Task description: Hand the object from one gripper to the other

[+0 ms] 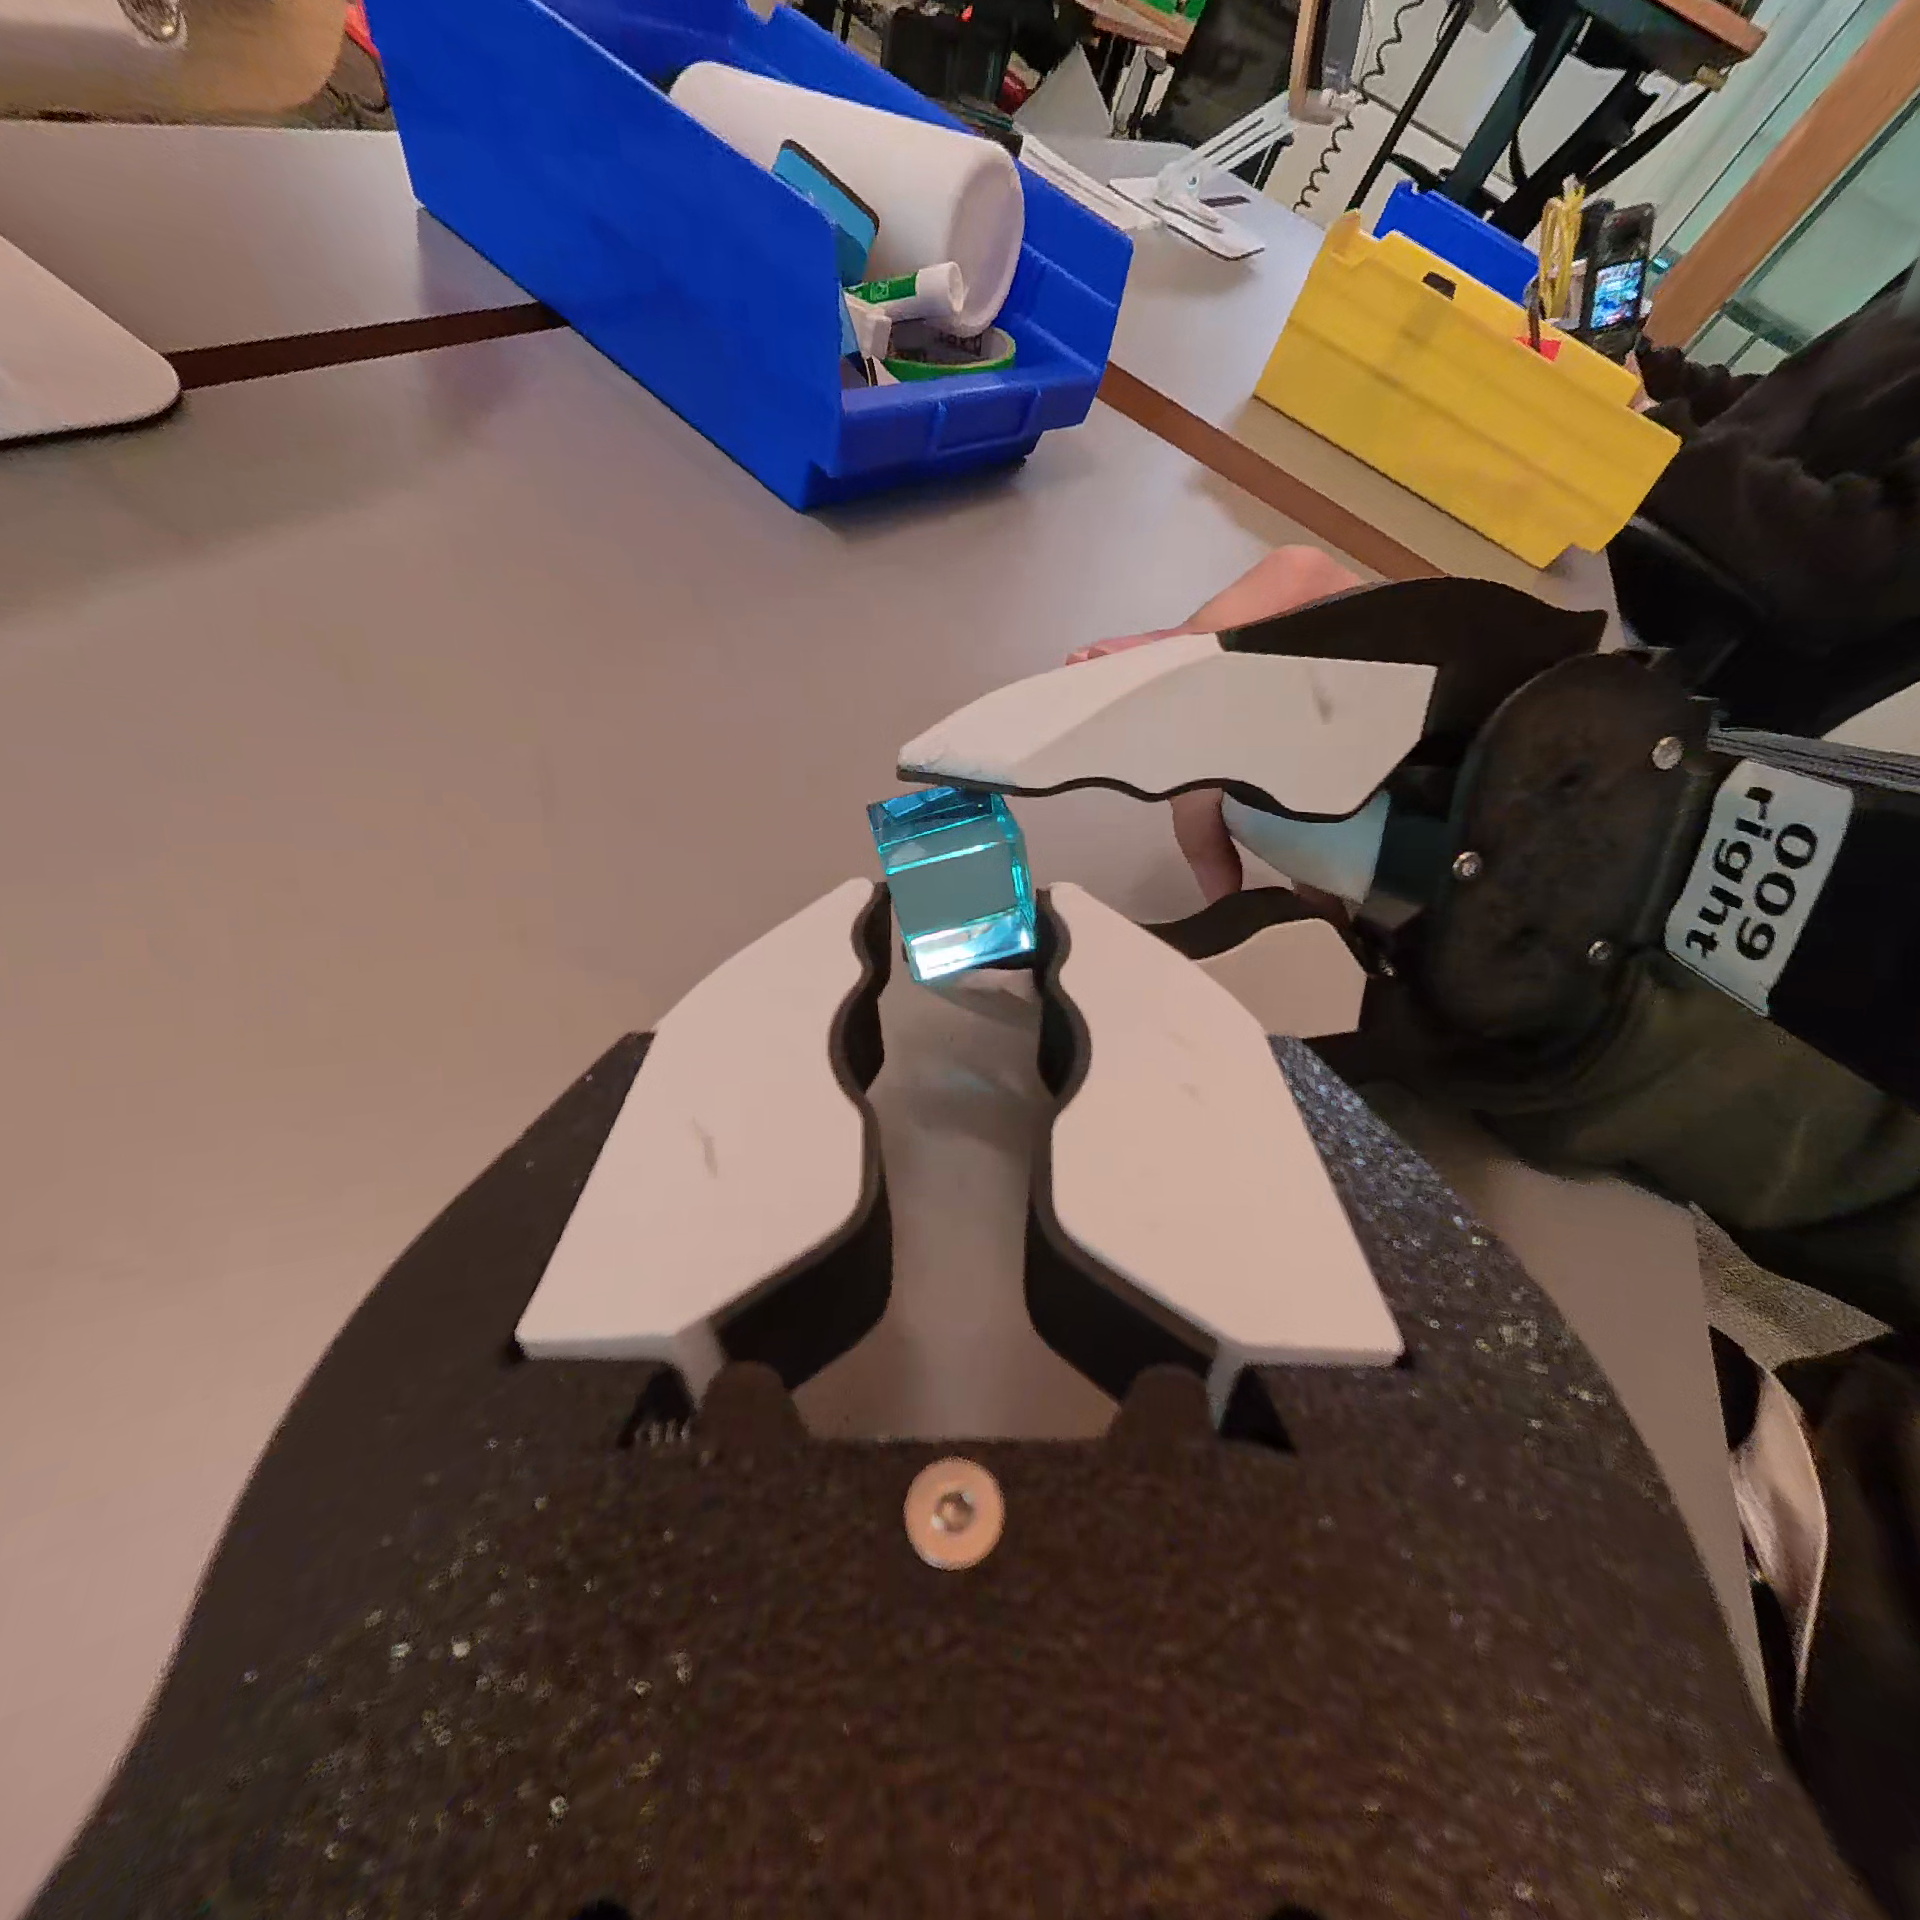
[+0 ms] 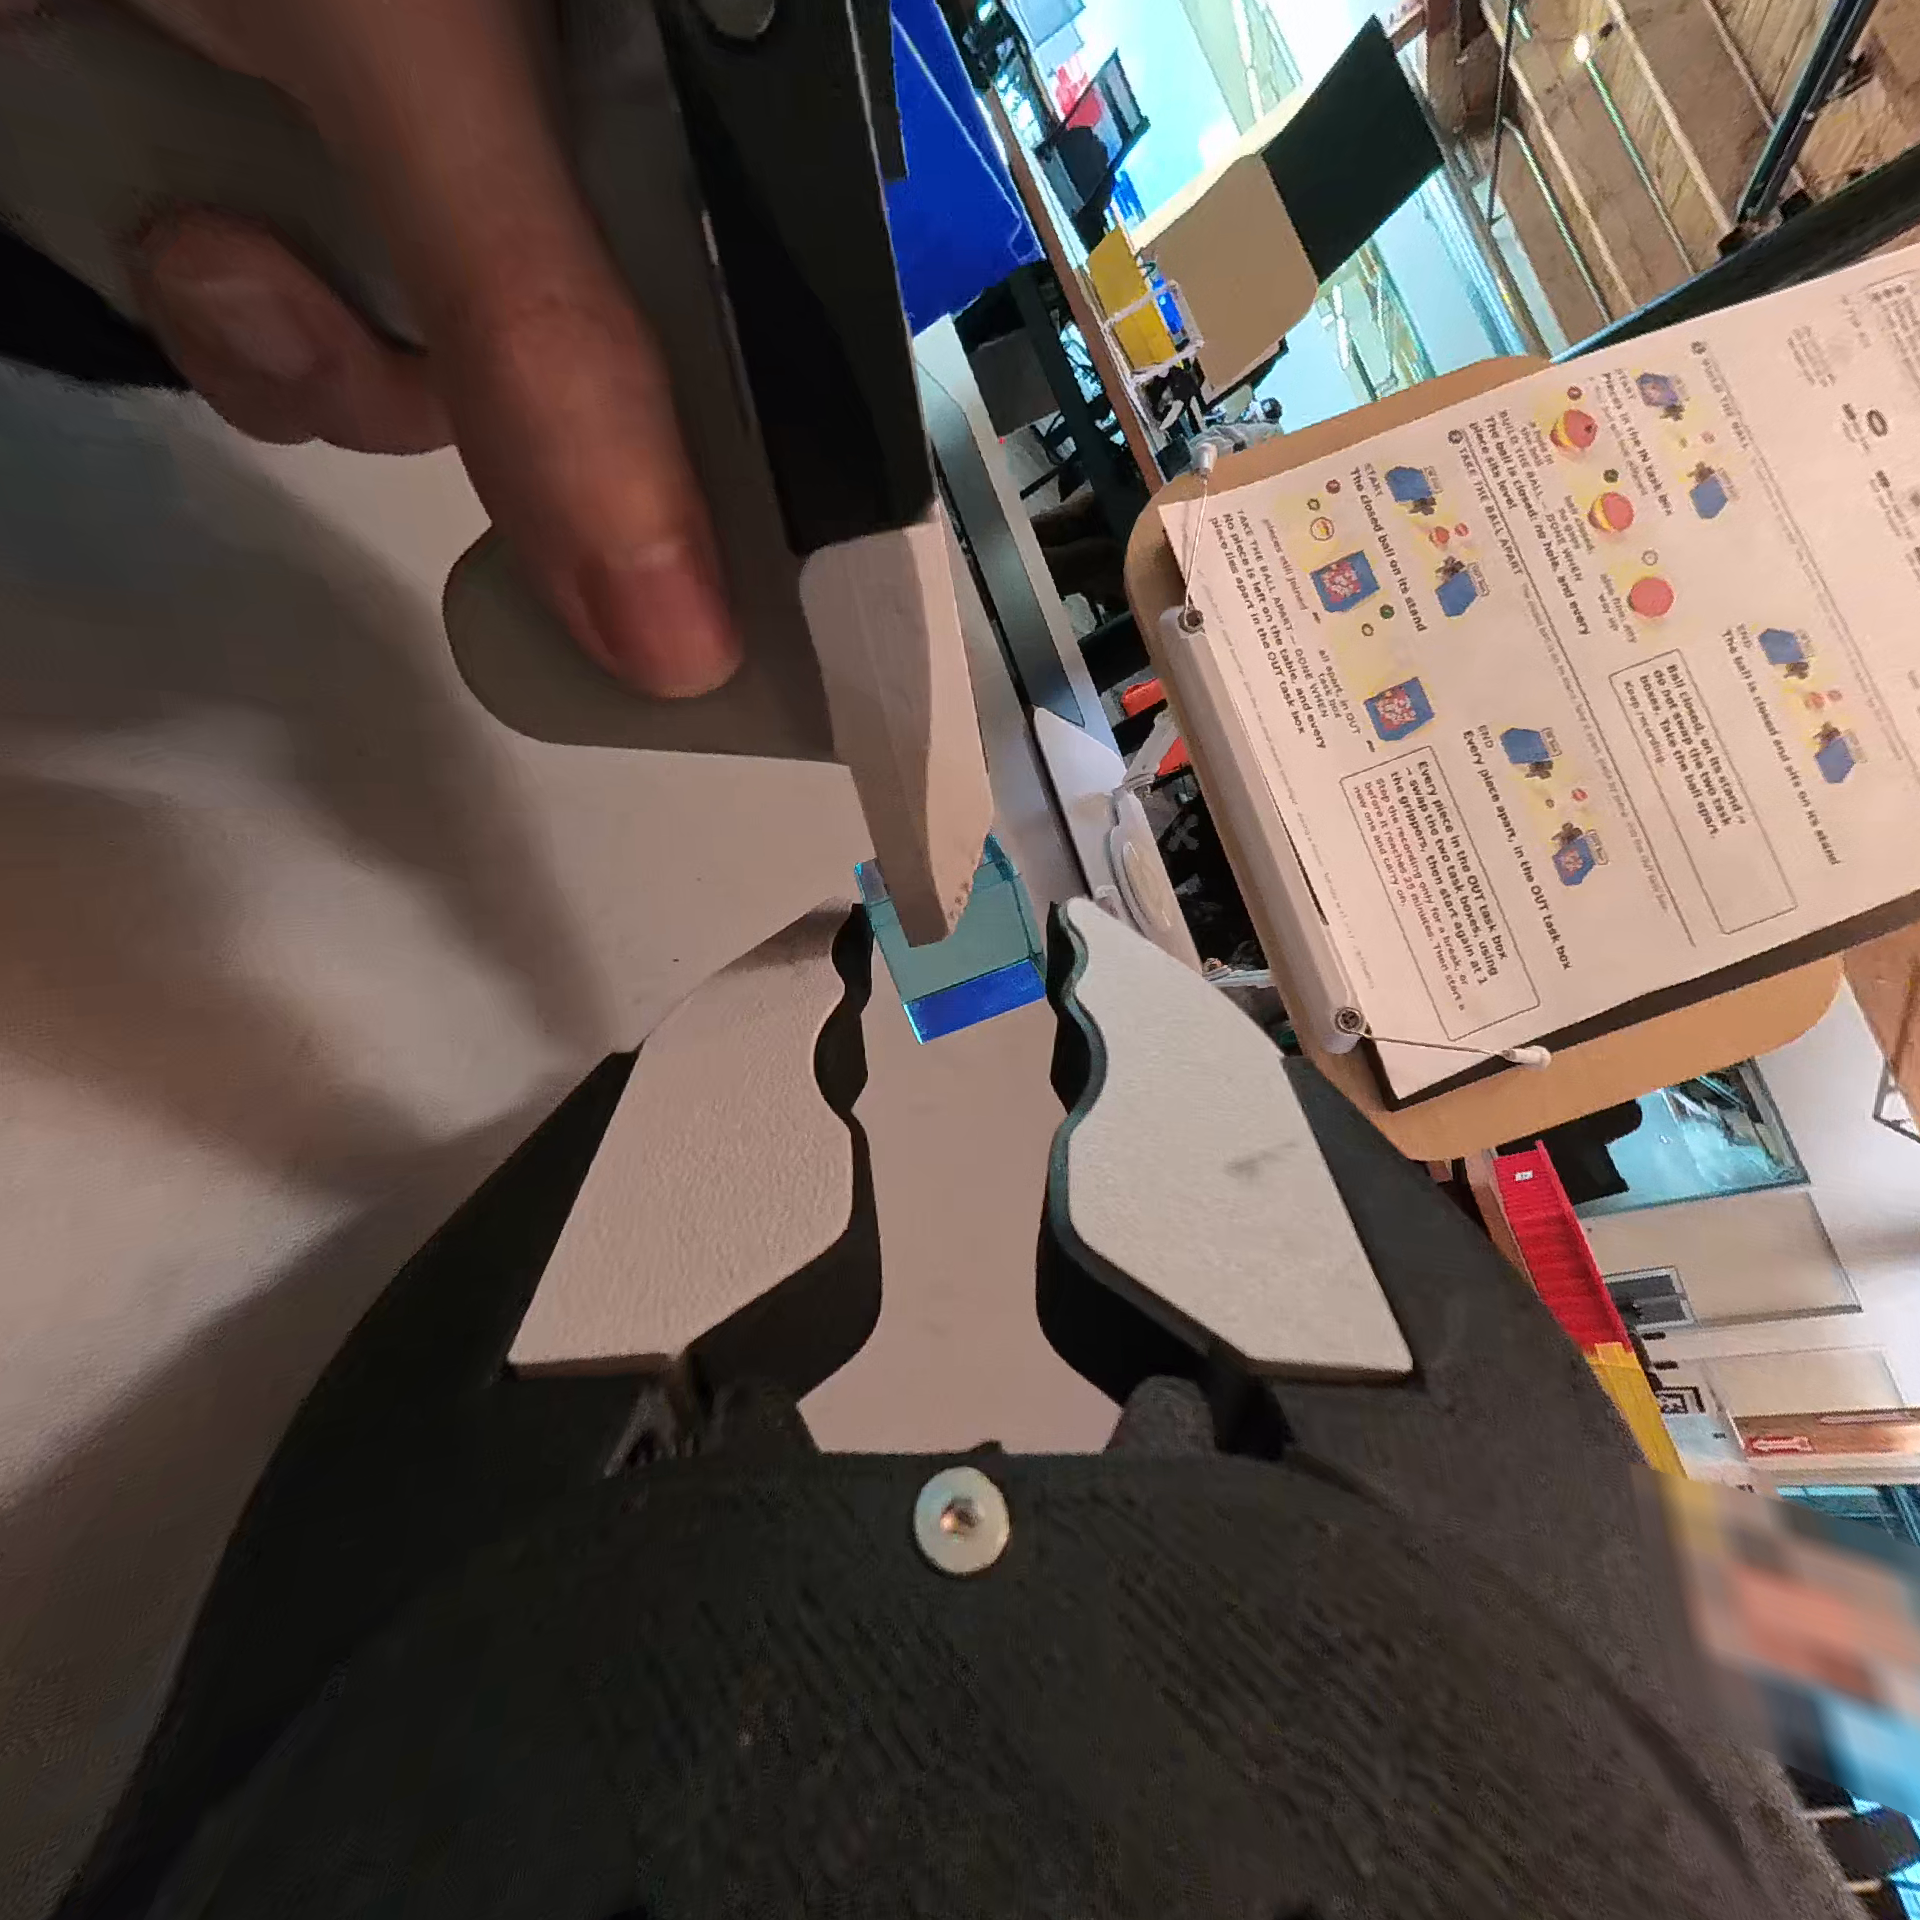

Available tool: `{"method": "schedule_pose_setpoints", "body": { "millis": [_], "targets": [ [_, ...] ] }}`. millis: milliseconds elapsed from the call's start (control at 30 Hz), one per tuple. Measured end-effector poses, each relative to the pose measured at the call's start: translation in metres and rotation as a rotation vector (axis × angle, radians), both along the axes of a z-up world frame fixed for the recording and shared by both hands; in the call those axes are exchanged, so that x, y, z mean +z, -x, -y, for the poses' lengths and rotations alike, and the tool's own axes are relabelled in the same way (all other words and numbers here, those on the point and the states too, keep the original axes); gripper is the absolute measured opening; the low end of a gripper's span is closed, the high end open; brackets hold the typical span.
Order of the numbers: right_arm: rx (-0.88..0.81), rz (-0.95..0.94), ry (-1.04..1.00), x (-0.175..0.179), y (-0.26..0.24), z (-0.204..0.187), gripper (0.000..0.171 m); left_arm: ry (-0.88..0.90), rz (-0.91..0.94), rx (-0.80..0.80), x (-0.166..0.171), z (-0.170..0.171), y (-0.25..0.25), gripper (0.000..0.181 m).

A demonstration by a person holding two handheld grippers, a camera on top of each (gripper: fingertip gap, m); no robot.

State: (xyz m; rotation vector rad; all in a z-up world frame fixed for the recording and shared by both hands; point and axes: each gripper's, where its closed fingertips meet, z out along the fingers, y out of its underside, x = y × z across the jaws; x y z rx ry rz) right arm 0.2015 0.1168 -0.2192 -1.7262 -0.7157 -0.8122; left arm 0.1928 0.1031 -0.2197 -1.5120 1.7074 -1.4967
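A clear cyan cube (image 1: 956,894) is held in the air above the grey table (image 1: 416,727). My left gripper (image 1: 961,909) is shut on the cube's left and right faces at its fingertips. My right gripper comes in from the right. Its upper finger (image 1: 1143,727) lies on the cube's top and its lower finger (image 1: 1236,925) reaches under it. In the right wrist view, my right gripper (image 2: 956,930) has both fingertips against the cube (image 2: 992,940). One finger (image 2: 904,727) of the left gripper crosses in front of the cube. No gap shows at either grip.
A blue bin (image 1: 623,229) with a white roll and tape stands at the back. A yellow bin (image 1: 1455,416) stands at the back right and a white stand base (image 1: 62,353) at the left. A clipboard with a printed sheet (image 2: 1558,675) stands close on the right. A hand (image 2: 582,468) grips the left gripper. Less than 4 cm separates the two grippers' tips. From either gripper's tips it is about 35 centimeters to the white stand base (image 1: 62,353).
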Motion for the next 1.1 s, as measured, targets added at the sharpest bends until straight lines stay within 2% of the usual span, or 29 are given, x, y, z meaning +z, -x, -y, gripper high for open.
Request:
{"method": "schedule_pose_setpoints", "body": {
  "millis": [33, 67, 133, 200, 300, 367, 400, 467, 567, 667, 733, 867, 1000, 1100],
  "targets": [
    [0.003, -0.001, -0.003, 0.0, 0.0, 0.0, 0.032, 0.006, 0.007, -0.016, 0.0, 0.0, 0.001, 0.026],
    [0.018, -0.018, -0.004, 0.0, 0.002, 0.0, 0.032, 0.02, 0.007, -0.036, 0.0, -0.001, 0.002, 0.025],
    [0.108, -0.165, 0.005, 0.0, 0.01, 0.001, 0.042, 0.039, 0.031, -0.089, 0.002, -0.004, 0.006, 0.025],
    [0.258, -0.495, 0.012, 0.005, 0.025, 0.007, 0.053, 0.077, 0.077, -0.123, 0.007, -0.011, 0.01, 0.025],
    [0.449, -1.043, 0.009, 0.028, 0.037, 0.016, 0.069, 0.223, 0.201, -0.288, 0.03, -0.006, 0.027, 0.025],
    [0.558, -1.279, 0.001, 0.043, 0.04, 0.022, 0.064, 0.331, 0.275, -0.383, 0.048, -0.002, 0.04, 0.025],
    [0.582, -1.33, -0.009, 0.047, 0.041, 0.023, 0.061, 0.352, 0.299, -0.406, 0.052, -0.001, 0.043, 0.025],
    [0.577, -1.332, -0.028, 0.046, 0.043, 0.022, 0.047, 0.349, 0.319, -0.463, 0.055, 0.004, 0.05, 0.025],
    [0.588, -1.351, -0.02, 0.045, 0.051, 0.02, 0.044, 0.305, 0.32, -0.487, 0.051, 0.011, 0.052, 0.025],
    [0.625, -1.371, -0.025, 0.048, 0.055, 0.021, 0.026, 0.281, 0.316, -0.462, 0.049, 0.01, 0.048, 0.025],
    [0.606, -1.338, -0.009, 0.045, 0.054, 0.02, 0.026, 0.242, 0.318, -0.443, 0.047, 0.008, 0.046, 0.025],
    [0.413, -1.107, -0.087, 0.038, 0.031, 0.012, 0.026, 0.104, 0.32, -0.238, 0.042, -0.006, 0.025, 0.024],
    [0.099, -0.761, -0.11, 0.02, -0.004, 0.006, 0.026, -0.005, 0.284, -0.038, 0.039, -0.01, 0.005, 0.047],
    [0.04, -0.753, -0.116, 0.016, -0.008, 0.004, 0.026, -0.059, 0.208, 0.11, 0.029, -0.01, -0.006, 0.049]
  ]
}}
